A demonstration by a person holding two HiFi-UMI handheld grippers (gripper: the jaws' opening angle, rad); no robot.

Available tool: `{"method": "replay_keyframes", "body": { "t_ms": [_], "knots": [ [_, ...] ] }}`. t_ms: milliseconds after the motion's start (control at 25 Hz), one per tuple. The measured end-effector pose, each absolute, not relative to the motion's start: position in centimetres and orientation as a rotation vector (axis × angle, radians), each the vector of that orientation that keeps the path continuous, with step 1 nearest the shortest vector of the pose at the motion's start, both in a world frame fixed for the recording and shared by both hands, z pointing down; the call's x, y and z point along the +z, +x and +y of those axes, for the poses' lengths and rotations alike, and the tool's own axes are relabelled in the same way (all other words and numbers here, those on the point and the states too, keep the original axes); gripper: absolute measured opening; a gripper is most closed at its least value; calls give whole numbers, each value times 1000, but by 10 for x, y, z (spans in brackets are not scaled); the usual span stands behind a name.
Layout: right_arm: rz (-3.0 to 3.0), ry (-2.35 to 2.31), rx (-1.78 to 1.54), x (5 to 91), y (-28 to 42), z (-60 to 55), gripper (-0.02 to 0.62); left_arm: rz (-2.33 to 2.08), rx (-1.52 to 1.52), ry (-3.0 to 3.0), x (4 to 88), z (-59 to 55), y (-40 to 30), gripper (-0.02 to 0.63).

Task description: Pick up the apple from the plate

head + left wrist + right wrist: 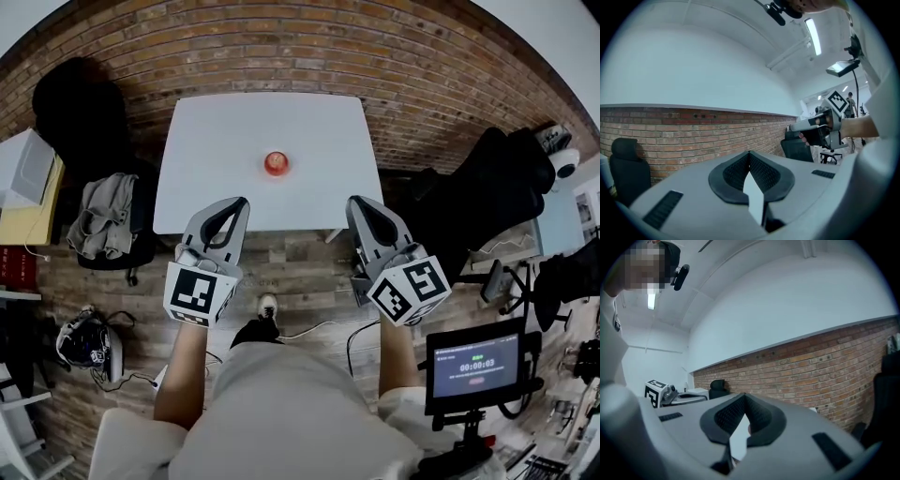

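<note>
A red apple (276, 163) sits near the middle of the white table (216, 141); the plate under it is too small to make out. Both grippers hover just short of the table's near edge, pointing level toward it and apart from the apple. My left gripper (242, 201) is shut with nothing between its jaws, its tips meeting (750, 153) in the left gripper view. My right gripper (353, 202) is likewise shut and empty (744, 395). Neither gripper view shows the apple; each shows the brick wall and the other gripper off to the side.
A black office chair (80, 103) stands at the table's far left, and a chair draped with grey clothing (103, 216) beside its left edge. Another black chair (487, 187) is at the right. A small screen on a stand (476, 366) is near my right arm. Cables lie on the wooden floor.
</note>
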State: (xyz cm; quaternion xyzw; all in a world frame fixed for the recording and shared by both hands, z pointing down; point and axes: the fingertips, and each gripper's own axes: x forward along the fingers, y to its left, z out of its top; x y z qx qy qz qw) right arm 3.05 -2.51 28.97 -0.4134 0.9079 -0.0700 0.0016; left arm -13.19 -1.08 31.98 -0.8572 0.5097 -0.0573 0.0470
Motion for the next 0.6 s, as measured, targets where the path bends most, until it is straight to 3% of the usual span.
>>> {"method": "replay_keyframes", "body": {
  "t_ms": [600],
  "knots": [
    [2876, -1369, -83, 275, -5, -124, 0, 1483, -139, -2665, 314, -117, -149, -2]
  ]
}}
